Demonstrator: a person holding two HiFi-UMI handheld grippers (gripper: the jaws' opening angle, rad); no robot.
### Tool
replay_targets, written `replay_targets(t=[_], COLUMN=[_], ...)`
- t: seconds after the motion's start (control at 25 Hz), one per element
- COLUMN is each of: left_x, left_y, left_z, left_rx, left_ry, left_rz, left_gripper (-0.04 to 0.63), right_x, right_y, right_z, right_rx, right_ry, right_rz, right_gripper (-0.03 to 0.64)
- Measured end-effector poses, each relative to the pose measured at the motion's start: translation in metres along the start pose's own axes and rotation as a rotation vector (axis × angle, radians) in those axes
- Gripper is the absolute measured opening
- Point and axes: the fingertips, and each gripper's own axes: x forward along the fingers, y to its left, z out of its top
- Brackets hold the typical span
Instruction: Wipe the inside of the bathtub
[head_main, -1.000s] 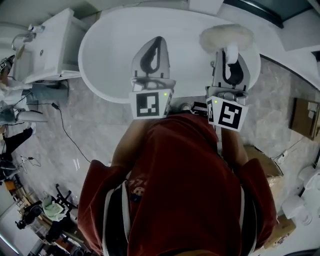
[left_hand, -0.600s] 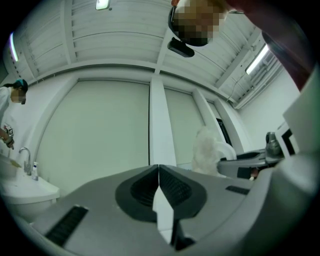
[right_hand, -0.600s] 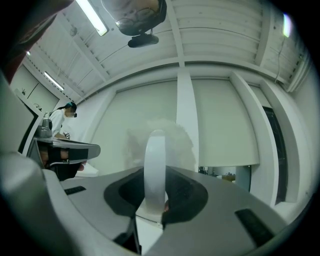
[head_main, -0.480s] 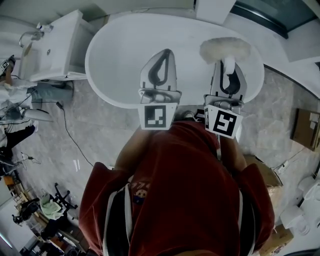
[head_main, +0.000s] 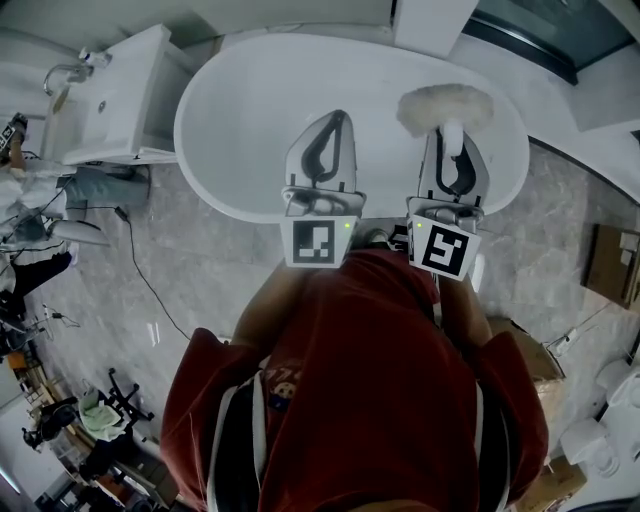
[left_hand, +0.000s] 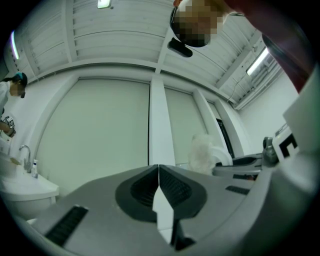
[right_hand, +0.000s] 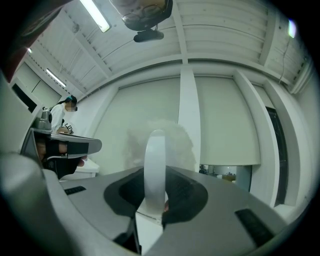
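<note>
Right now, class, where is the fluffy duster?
In the head view, the fluffy duster reaches over the bathtub, right of centre, its handle clamped in the right hand-held gripper.

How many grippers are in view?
2. The left gripper, shut and empty, is over the bathtub's middle; the right gripper, shut on the duster, over its right part. None seems hidden.

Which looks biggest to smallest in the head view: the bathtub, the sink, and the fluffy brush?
1. Bathtub, clearly largest.
2. Sink, next.
3. Brush, smallest, though it seems held nearer the camera, which may enlarge it.
</note>
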Motion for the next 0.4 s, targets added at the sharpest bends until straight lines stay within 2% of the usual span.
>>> replay_targets(t=[0.4], left_x=[-0.0051], left_y=[-0.0024], left_z=[0.0009], left_rx=[0.003], left_ry=[-0.001], left_rz=[-0.002], left_gripper=[0.015], right_x=[0.0017], right_y=[0.0066], right_z=[-0.0037], right_rx=[-0.005], right_ry=[0.020], right_rz=[0.022], right_gripper=[0.091])
